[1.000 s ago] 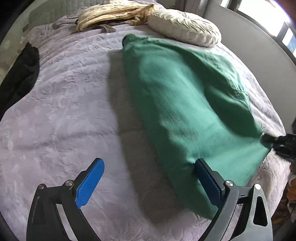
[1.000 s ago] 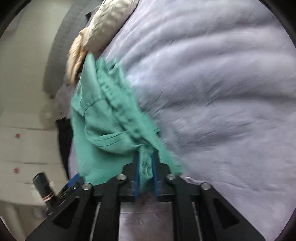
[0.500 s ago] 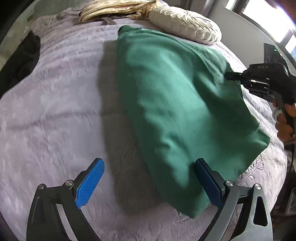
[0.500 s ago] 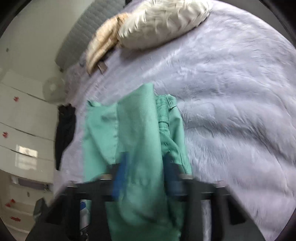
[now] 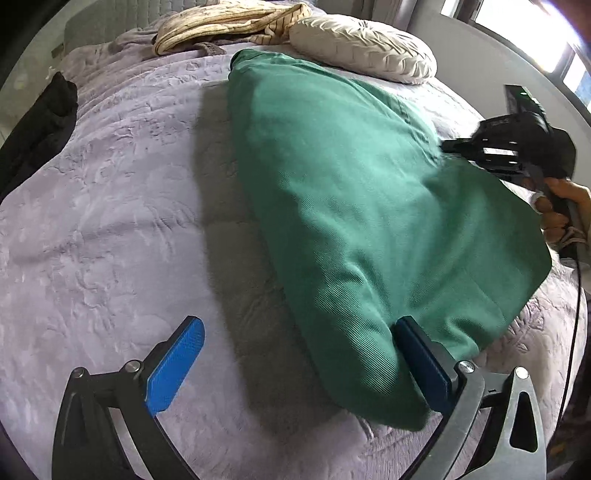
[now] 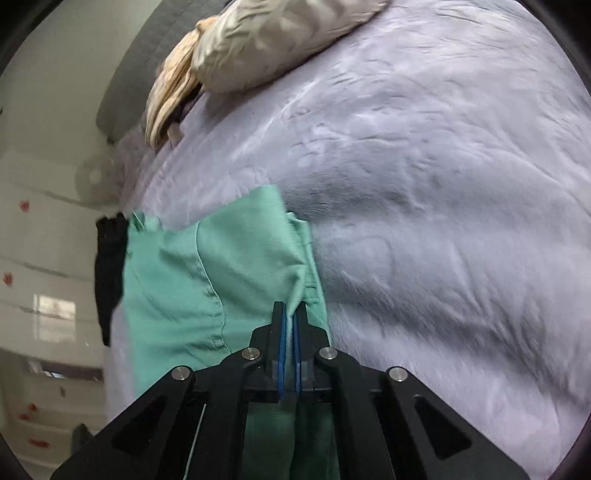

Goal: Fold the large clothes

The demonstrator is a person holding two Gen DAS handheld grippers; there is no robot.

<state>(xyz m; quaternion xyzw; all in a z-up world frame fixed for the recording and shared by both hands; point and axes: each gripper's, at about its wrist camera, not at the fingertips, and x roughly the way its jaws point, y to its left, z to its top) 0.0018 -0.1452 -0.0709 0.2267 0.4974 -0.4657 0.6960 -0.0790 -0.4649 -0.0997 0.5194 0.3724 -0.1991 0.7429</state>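
Note:
A large green garment (image 5: 351, 206) lies lengthwise on the lilac bedspread (image 5: 110, 221), folded into a long wedge. My left gripper (image 5: 295, 363) stands open at its near end. The cloth bulges in between the blue pads and lies against the right pad (image 5: 421, 362); the left pad (image 5: 173, 365) is over bare bedspread. My right gripper (image 5: 454, 147), held by a hand (image 5: 561, 210), is at the garment's far right edge. In the right wrist view that gripper (image 6: 290, 314) is shut on a pinched fold of the green garment (image 6: 207, 280), which hangs below the jaws.
A cream pillow (image 5: 362, 48) and a beige striped cloth (image 5: 229, 22) lie at the head of the bed. A black garment (image 5: 37, 125) hangs over the left edge. White drawers (image 6: 44, 295) stand beyond the bed, and a window is at the upper right.
The right gripper has travelled from the garment's near right corner toward the pillow end, carrying the cloth's edge. The left gripper has come slightly closer to the garment's near end.

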